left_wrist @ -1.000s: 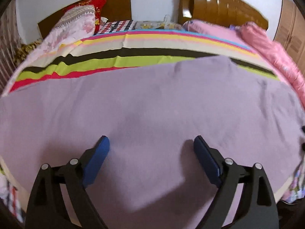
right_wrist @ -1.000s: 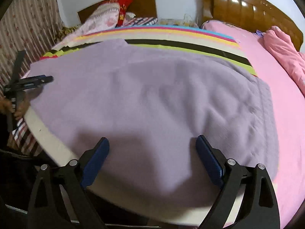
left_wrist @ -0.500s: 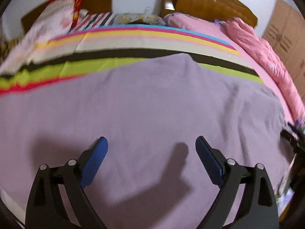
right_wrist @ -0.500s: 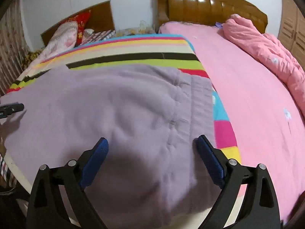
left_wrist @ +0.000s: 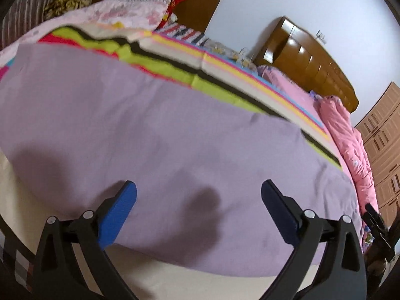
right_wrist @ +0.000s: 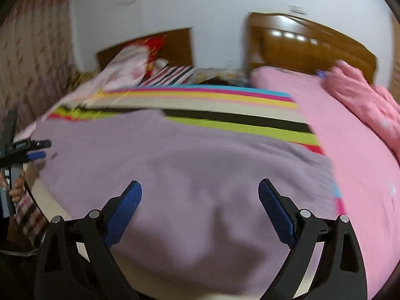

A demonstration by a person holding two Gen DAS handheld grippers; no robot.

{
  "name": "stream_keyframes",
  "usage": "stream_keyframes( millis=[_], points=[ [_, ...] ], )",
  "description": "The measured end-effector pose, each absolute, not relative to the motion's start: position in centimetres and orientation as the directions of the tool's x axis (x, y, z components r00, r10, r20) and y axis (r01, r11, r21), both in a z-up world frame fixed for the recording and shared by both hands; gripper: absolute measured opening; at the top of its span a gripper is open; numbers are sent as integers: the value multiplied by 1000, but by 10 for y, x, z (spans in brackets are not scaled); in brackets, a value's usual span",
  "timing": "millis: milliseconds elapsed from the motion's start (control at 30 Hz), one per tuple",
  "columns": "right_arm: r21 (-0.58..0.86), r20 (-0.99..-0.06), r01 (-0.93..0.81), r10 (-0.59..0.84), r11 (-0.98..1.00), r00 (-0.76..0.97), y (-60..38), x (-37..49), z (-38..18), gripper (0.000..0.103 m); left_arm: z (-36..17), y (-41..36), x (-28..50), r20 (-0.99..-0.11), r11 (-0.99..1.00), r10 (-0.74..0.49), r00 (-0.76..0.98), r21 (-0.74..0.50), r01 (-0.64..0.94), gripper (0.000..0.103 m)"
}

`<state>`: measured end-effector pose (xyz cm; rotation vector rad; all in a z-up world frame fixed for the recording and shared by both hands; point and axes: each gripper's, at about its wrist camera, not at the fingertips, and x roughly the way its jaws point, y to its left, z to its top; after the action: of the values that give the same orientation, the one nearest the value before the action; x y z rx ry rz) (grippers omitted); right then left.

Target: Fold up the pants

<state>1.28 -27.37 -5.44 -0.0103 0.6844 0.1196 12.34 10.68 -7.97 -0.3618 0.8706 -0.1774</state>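
Note:
Lilac pants (left_wrist: pixel 175 137) lie spread flat across the near edge of a bed, also filling the right wrist view (right_wrist: pixel 187 162). My left gripper (left_wrist: pixel 198 192) hovers over their near hem; its jaws are opening and nothing is between the blue pads. My right gripper (right_wrist: pixel 200 190) is open above the cloth, also with nothing between its pads. Each gripper shows in the other's view: the right gripper (left_wrist: pixel 377 225) at the far right edge, the left gripper (right_wrist: pixel 37 150) at the far left with a hand below it. Both views are blurred.
A striped sheet (left_wrist: pixel 225 75) lies under the pants. To the right are a pink bedspread (right_wrist: pixel 362 162) and a bunched pink quilt (left_wrist: pixel 347 145). Pillows (left_wrist: pixel 130 12) and wooden headboards (left_wrist: pixel 312 57) stand at the back. A wardrobe (left_wrist: pixel 382 150) is at the right. The pale mattress edge (left_wrist: pixel 175 275) runs below.
The left wrist view has rolled and slid left toward the mattress edge. The right wrist view has swung back left, from the waistband end to the middle of the pants. Neither gripper took hold of anything.

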Motion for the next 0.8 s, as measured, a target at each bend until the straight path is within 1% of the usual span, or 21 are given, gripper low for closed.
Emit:
stream_keyframes(
  millis=[33, 100, 167, 200, 233, 400, 500, 533, 600, 667, 733, 800],
  points=[
    [39, -659, -121, 116, 992, 743, -265, 22, -61, 91, -79, 105, 120, -700, 930, -293, 652, -366, 25, 100],
    [45, -707, -106, 107, 993, 699, -259, 35, -77, 91, -78, 105, 118, -709, 942, -282, 646, -332, 48, 100],
    [-1, -770, -61, 38, 998, 637, -260, 45, -100, 92, -78, 100, 117, -722, 956, -265, 639, -286, 73, 101],
    [29, -747, -59, 60, 998, 662, -265, 42, -103, 94, -80, 97, 117, -728, 964, -247, 639, -252, 85, 101],
    [50, -743, -58, 76, 997, 665, -270, 39, -106, 95, -81, 93, 117, -730, 970, -231, 643, -223, 95, 101],
    [23, -760, -51, 51, 998, 647, -273, 32, -104, 95, -90, 78, 110, -726, 989, -147, 671, -90, 119, 101],
    [-12, -788, 1, -10, 1000, 615, -269, 33, -94, 94, -94, 71, 108, -727, 992, -98, 680, -22, 120, 101],
    [-29, -777, 16, -33, 999, 628, -264, 33, -85, 95, -94, 72, 109, -725, 993, -96, 682, -20, 119, 101],
    [-20, -738, -33, 8, 999, 675, -250, 41, -71, 95, -94, 72, 109, -728, 993, -95, 679, -22, 115, 102],
    [-1, -708, -125, 88, 992, 700, -227, 56, -60, 95, -93, 72, 110, -731, 993, -91, 676, -18, 114, 102],
    [-4, -712, -198, 136, 980, 689, -202, 77, -62, 95, -94, 71, 110, -733, 993, -89, 674, -16, 113, 102],
    [-17, -735, -235, 147, 972, 662, -184, 97, -73, 95, -93, 70, 110, -736, 993, -88, 672, -15, 114, 102]
  ],
)
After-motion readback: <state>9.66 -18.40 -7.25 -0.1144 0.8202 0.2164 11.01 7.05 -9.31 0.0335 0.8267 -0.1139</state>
